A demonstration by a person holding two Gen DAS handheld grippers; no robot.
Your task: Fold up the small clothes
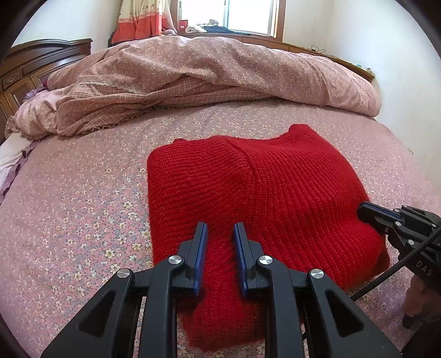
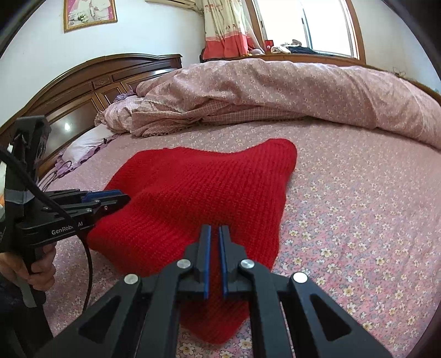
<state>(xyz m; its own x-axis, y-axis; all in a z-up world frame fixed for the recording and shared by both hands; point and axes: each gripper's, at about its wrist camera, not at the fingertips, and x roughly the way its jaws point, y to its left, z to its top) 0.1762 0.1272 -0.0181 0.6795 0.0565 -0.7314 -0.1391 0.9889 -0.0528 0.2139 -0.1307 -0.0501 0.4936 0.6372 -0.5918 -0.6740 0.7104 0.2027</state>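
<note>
Left wrist view: the folded red knitted sweater (image 1: pixel 259 192) is lying on the pink floral bedsheet (image 1: pixel 77 209), the left gripper (image 1: pixel 220 234) pinching its near edge, the right gripper (image 1: pixel 366 212) clenched on its right side.

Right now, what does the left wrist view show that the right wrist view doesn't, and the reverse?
Only the left wrist view shows the sweater's left edge on the bedsheet and the right hand-held gripper from the side. Only the right wrist view shows a framed picture, the pillow and the left hand-held gripper from the side. Both show the red knitted sweater, quilt, headboard and window.
</note>
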